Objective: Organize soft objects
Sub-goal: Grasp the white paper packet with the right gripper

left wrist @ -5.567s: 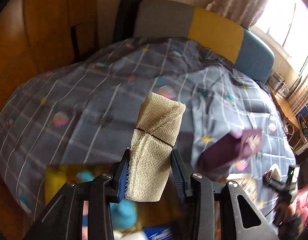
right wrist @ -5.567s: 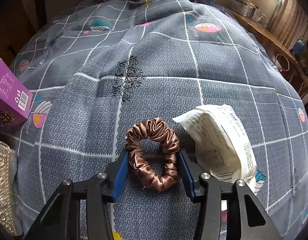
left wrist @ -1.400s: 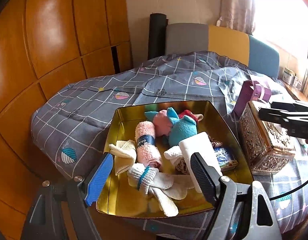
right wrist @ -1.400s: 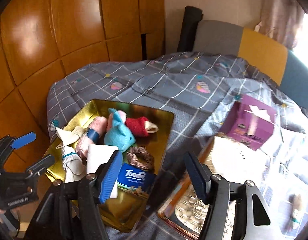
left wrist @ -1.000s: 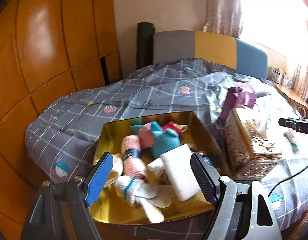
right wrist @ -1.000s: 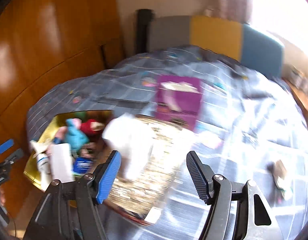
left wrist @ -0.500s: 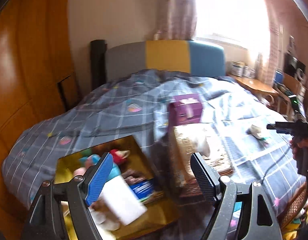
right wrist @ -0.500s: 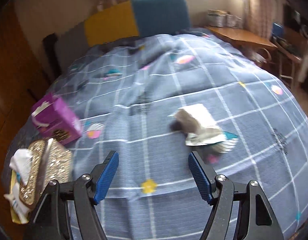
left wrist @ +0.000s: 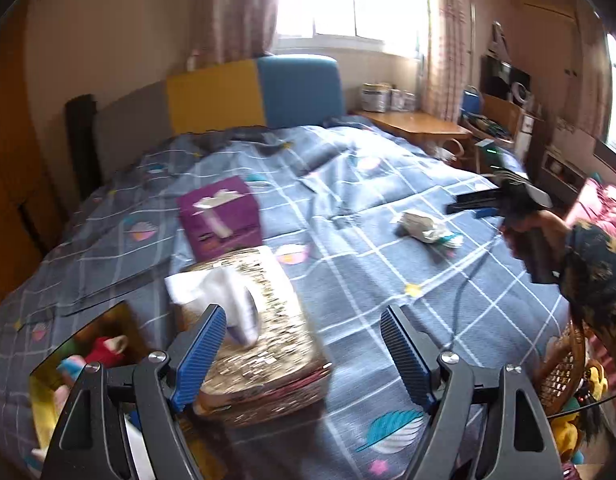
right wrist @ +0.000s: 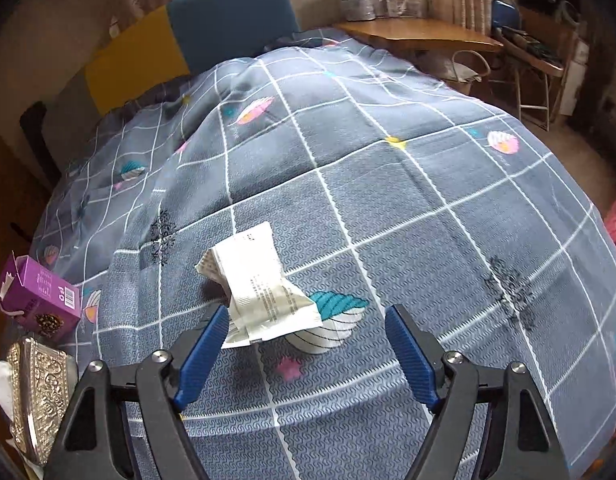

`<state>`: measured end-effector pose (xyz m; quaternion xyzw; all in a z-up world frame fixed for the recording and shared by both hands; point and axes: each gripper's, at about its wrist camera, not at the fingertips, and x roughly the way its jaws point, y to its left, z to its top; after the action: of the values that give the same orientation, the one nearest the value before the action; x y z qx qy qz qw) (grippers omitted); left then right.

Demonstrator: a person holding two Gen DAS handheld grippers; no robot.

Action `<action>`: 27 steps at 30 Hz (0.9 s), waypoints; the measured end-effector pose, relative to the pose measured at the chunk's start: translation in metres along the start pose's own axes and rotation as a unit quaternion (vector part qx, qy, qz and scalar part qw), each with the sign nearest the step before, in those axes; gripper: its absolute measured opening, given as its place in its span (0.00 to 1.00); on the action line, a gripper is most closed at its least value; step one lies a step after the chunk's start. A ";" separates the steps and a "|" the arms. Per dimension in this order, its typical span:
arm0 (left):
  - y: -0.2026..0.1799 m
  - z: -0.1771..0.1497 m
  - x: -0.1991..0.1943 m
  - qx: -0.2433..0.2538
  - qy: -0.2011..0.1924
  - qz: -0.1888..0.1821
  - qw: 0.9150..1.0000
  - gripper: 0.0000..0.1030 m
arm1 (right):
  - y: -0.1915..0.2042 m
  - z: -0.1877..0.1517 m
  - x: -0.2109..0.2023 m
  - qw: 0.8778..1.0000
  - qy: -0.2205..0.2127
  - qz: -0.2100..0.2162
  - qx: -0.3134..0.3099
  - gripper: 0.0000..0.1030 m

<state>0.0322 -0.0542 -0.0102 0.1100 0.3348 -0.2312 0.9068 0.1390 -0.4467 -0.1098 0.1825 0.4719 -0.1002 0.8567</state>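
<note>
bed covered by a grey-blue quilt [right wrist: 388, 208] with white grid lines and small feather and star prints; it fills most of both views. headboard [left wrist: 252, 92] in grey, yellow and blue panels against a beige wall, curtained bright window [left wrist: 348, 0] above it. wooden desk [right wrist: 416, 36] with tins beside the bed head, chairs and clutter further right. orange wood panelling at far left in the left wrist view.

left gripper [left wrist: 304, 352] wide apart, nothing between its blue pads, hovering over the near edge of the bed. below it an ornate gold tissue box [left wrist: 260, 336] with a white tissue sticking up, a purple tissue box [left wrist: 220, 216] just behind it. gold tray [left wrist: 56, 376] at lower left holds plush soft items [left wrist: 104, 352], blurred, red and blue bits visible.

right gripper [right wrist: 308, 340] also spread wide and empty, low over the quilt. a crumpled white printed packet [right wrist: 260, 292] lies on the quilt just ahead, near its left pad; contact cannot be told. something grey shows under the packet's left edge, unclear. same packet [left wrist: 424, 228] seen mid-bed from the left wrist view, the right gripper [left wrist: 492, 200] near it, well apart from the tray.
</note>
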 end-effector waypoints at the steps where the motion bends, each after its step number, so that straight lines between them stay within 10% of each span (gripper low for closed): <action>1: -0.004 0.003 0.004 0.003 0.004 -0.004 1.000 0.79 | 0.007 0.004 0.007 1.000 0.005 0.004 -0.016 0.80; 10: -0.030 0.035 0.051 -0.003 0.048 -0.043 0.998 0.79 | 0.036 0.014 0.076 0.995 0.053 -0.007 -0.085 0.81; 14: -0.042 0.049 0.078 -0.010 0.063 -0.058 0.996 0.79 | 0.038 0.009 0.079 0.991 0.060 -0.004 -0.123 0.53; 27: -0.047 0.077 0.204 -0.154 0.168 -0.115 0.967 0.78 | 0.097 -0.031 0.061 0.948 0.096 0.136 -0.271 0.48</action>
<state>0.1881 -0.1927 -0.0886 -0.0327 0.5246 -0.2576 0.8108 0.1810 -0.3454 -0.1556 0.0143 0.5322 0.1668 0.8299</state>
